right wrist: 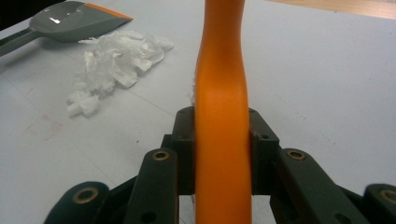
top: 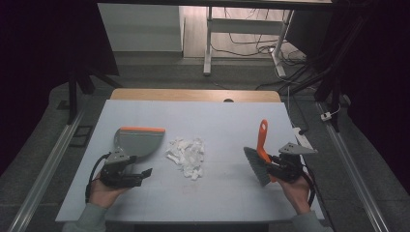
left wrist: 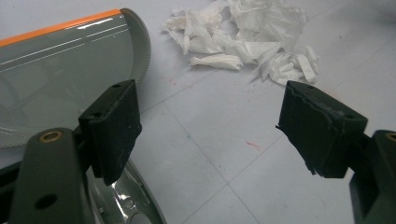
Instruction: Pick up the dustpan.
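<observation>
Nearest to us, at the bottom of the high view, our two hands come in over the near edge of the table (top: 159, 200), which is covered by a pale sheet. Our left gripper (top: 140, 175) lies low on the left with its jaws standing apart and nothing between them; in the left gripper view the two black pads (left wrist: 114, 126) frame bare sheet, and the grey handle of the dustpan (left wrist: 126, 198) runs under the left-hand pad, though we cannot tell whether it touches. Our right gripper (top: 271, 162) on the right is clamped on the orange handle of the brush (top: 261, 142): in the right gripper view both pads press the sides of that handle (right wrist: 222, 116), which rises straight up between them. In the high view the grey bristles (top: 256, 165) hang toward us and to the left of the gripper, while the handle's tip points away from us. Farther in, near the middle of the table, lies a loose heap of white paper scraps (top: 186, 153), well apart from the brush and just beside the dustpan. The dustpan's grey scoop (top: 138, 140) sits to the left of the heap, its orange lip (top: 141, 129) on the far side. Beyond the table we see a grey floor, a white frame's legs (top: 208, 43) and trailing cables (top: 251, 46).
</observation>
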The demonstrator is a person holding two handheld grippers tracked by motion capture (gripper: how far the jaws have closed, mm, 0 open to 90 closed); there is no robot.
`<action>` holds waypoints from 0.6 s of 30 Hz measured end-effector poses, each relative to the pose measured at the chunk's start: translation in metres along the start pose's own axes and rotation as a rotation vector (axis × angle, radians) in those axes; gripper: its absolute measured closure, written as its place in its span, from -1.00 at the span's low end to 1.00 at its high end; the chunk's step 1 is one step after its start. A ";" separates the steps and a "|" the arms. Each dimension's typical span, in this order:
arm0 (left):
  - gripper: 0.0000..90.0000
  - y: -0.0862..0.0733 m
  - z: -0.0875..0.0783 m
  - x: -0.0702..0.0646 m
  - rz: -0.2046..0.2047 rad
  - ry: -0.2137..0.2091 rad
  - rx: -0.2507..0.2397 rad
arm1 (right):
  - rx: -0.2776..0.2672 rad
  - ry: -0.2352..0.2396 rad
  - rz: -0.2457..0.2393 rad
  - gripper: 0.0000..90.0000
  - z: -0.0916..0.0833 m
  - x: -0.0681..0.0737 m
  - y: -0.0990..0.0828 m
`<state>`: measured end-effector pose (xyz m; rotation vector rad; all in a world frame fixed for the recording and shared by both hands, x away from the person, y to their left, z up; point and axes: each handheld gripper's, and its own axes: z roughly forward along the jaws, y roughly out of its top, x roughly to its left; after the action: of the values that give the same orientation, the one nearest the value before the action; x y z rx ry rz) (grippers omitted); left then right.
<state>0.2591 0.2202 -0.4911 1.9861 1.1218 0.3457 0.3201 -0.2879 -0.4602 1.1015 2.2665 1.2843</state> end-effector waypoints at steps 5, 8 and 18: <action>-0.52 0.000 0.002 0.000 0.006 0.003 0.012 | -0.007 0.005 -0.004 0.56 -0.001 0.000 0.000; -0.52 -0.001 0.002 0.000 0.002 0.003 0.016 | -0.006 0.004 -0.006 0.56 -0.001 0.000 0.000; -0.51 0.000 0.002 0.001 -0.001 0.003 0.027 | -0.006 0.000 -0.009 0.56 -0.001 0.001 0.000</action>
<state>0.2610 0.2202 -0.4926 2.0093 1.1343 0.3353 0.3188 -0.2874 -0.4595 1.0877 2.2641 1.2862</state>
